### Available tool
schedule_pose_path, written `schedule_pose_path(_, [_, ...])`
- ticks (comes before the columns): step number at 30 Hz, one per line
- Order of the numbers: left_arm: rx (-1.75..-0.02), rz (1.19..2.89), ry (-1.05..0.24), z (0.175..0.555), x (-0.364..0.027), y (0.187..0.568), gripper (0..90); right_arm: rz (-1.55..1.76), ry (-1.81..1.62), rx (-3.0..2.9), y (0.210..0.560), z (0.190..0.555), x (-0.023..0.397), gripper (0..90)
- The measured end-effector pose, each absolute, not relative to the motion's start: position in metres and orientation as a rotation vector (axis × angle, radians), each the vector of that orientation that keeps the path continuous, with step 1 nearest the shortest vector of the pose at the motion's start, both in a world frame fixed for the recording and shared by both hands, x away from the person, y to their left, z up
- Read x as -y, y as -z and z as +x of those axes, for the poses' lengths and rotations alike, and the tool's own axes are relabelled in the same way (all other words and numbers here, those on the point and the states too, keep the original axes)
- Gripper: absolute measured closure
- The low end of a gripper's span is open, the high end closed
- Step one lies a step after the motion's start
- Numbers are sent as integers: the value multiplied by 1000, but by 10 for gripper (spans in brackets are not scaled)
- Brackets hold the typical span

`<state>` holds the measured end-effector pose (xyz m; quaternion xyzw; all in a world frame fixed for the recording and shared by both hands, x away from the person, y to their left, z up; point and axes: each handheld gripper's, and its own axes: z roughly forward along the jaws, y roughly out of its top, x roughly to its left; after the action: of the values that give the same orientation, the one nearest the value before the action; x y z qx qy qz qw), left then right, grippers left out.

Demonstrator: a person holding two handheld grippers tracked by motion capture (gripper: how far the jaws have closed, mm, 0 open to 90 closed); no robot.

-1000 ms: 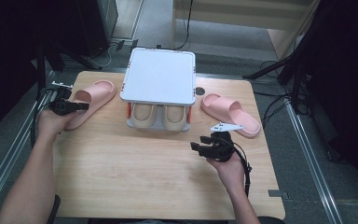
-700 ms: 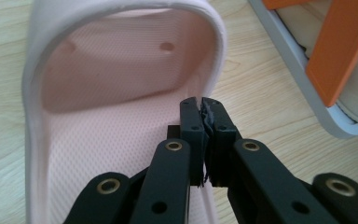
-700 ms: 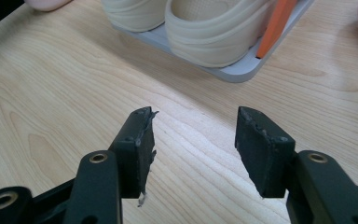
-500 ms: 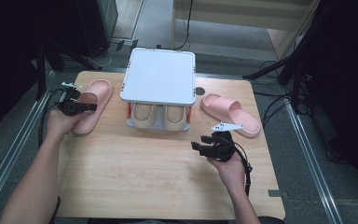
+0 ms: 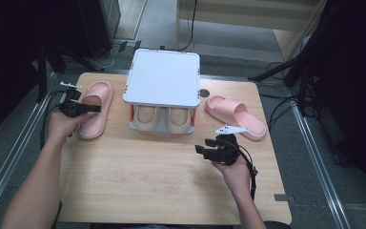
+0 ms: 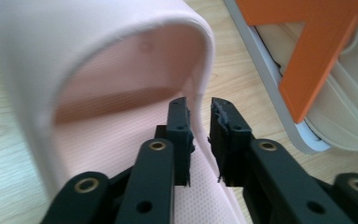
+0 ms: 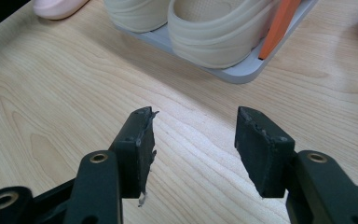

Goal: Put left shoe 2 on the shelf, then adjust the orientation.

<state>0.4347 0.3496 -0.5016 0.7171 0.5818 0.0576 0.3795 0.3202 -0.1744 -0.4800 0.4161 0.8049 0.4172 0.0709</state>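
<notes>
**Letting go of the pink slipper**

My left hand-held gripper (image 6: 199, 105) has just been opening; its jaws straddle the side rim of the soft pink foam slipper (image 5: 95, 113) without pressing it. That slipper lies left of the grey two-tier shoe rack (image 5: 162, 78). My right hand-held gripper (image 7: 193, 116) hovers released in front of the rack.

Pale pink slipper (image 5: 96, 109) flat on table's left side, sole down, beside shoe rack.
</notes>
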Motion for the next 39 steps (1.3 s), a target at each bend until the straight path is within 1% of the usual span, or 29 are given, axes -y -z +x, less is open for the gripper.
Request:
schedule_pose_path(6, [-1495, 1802, -158, 431, -355, 489, 687, 1239, -1257, -2430, 479, 321, 172, 480])
schedule_pose_path(12, [-1508, 1798, -203, 420, -364, 478, 601, 1217, -1266, -2448, 480, 326, 166, 480])
schedule_pose_path(15, [-1516, 1800, -222, 415, -369, 476, 579, 1205, -1261, -2466, 480, 328, 161, 479])
schedule_pose_path(24, [-1552, 1786, -248, 405, -383, 476, 526, 1190, -1295, -2498, 480, 334, 153, 479])
schedule_pose_path(36, [-1603, 1765, -265, 400, -400, 486, 486, 1169, -1306, -2521, 481, 337, 145, 480])
schedule_pose_path(39, [-1601, 1781, -298, 403, -401, 491, 491, 1169, -1295, -2523, 481, 337, 146, 480])
